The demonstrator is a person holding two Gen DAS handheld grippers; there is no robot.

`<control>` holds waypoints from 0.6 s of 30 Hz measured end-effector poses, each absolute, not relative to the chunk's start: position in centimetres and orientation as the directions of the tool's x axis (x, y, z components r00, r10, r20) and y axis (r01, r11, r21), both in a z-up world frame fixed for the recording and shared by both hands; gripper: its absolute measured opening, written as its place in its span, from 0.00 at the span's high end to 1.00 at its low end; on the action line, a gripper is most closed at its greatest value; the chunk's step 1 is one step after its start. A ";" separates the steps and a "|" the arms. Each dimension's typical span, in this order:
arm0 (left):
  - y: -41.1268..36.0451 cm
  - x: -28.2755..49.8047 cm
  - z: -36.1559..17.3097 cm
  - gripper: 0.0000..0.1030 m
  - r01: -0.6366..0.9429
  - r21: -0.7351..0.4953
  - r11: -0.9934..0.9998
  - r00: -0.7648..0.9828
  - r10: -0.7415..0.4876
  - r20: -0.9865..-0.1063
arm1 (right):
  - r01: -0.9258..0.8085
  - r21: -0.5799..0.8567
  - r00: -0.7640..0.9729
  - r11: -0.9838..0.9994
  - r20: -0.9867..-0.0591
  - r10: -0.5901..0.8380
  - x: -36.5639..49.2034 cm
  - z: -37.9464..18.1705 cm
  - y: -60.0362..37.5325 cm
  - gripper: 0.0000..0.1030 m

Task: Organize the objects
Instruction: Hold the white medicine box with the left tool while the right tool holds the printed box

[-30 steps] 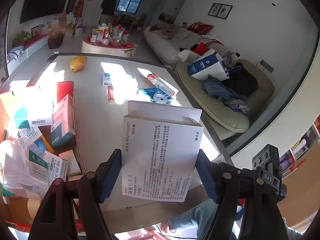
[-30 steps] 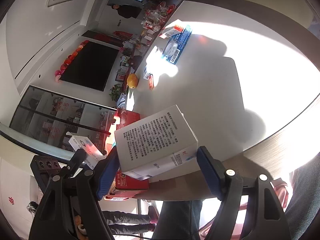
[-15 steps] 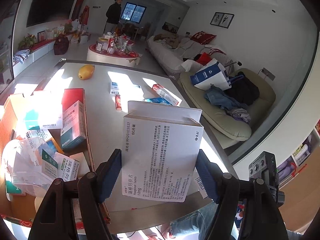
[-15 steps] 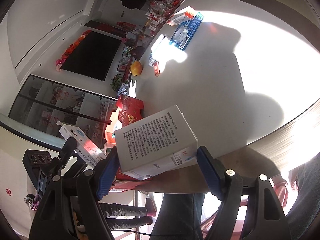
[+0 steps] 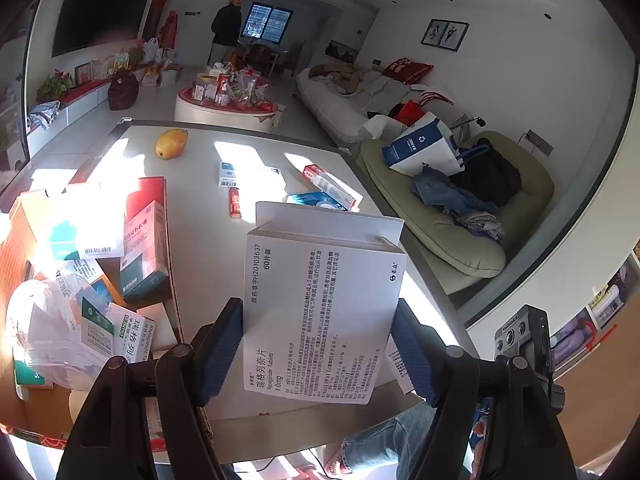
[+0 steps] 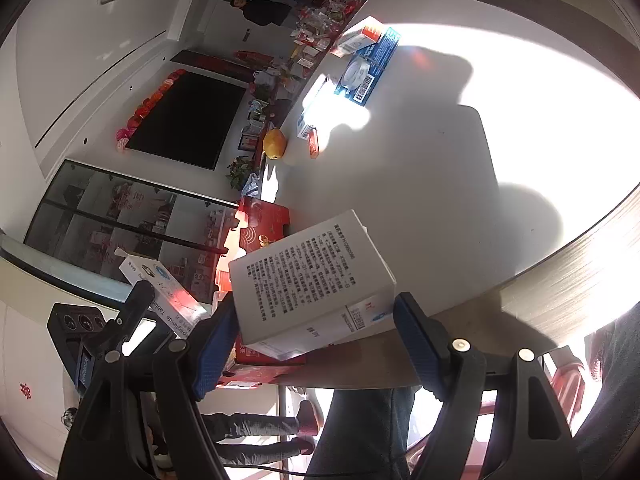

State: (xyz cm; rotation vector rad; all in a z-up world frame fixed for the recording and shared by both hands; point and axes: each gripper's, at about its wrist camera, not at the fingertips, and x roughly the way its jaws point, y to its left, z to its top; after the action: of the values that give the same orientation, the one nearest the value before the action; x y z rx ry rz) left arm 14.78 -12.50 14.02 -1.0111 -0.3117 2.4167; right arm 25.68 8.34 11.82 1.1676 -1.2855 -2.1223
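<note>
My left gripper [image 5: 318,350] is shut on a white medicine box [image 5: 320,316] with black print, held upright above the near edge of the white table [image 5: 208,248]. My right gripper [image 6: 312,340] is shut on a second white medicine box [image 6: 308,280], tilted, held over the table's near edge. A red cardboard box [image 5: 24,248] full of medicine boxes and a plastic bag sits at the left of the table, left of my left gripper. It also shows in the right wrist view [image 6: 264,224]. The left gripper with its box shows at lower left in the right wrist view [image 6: 160,292].
On the table lie a yellow mango [image 5: 171,143], a small red tube [image 5: 234,202], a white-blue box [image 5: 227,174], a red-white box [image 5: 330,184] and a blue box [image 5: 316,200]. A sofa [image 5: 452,216] stands to the right. A person [image 5: 228,26] stands far back.
Both grippers keep hold of their boxes. The left wrist view has pulled back and up slightly, showing more of the red box. The right wrist view has shifted a little over the table.
</note>
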 end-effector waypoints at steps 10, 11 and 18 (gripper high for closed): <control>-11.8 15.1 13.8 0.25 -0.364 -0.384 -0.849 -0.588 0.529 -0.612 | -0.085 0.869 -0.568 -0.488 -0.444 -0.693 25.5 11.3 8.3 0.26; -11.9 15.1 13.9 0.25 -0.362 -0.384 -0.849 -0.588 0.528 -0.612 | -0.086 0.869 -0.567 -0.487 -0.445 -0.694 25.5 11.3 8.3 0.26; -12.4 15.1 13.5 0.25 -0.346 -0.392 -0.852 -0.591 0.523 -0.615 | -0.094 0.867 -0.551 -0.490 -0.455 -0.699 25.6 10.8 7.8 0.26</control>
State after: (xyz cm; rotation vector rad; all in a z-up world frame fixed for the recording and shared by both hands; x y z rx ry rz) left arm 15.14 -12.37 13.53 -1.0366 -0.3169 2.4129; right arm 25.56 7.76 10.83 1.1965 -1.2920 -2.0921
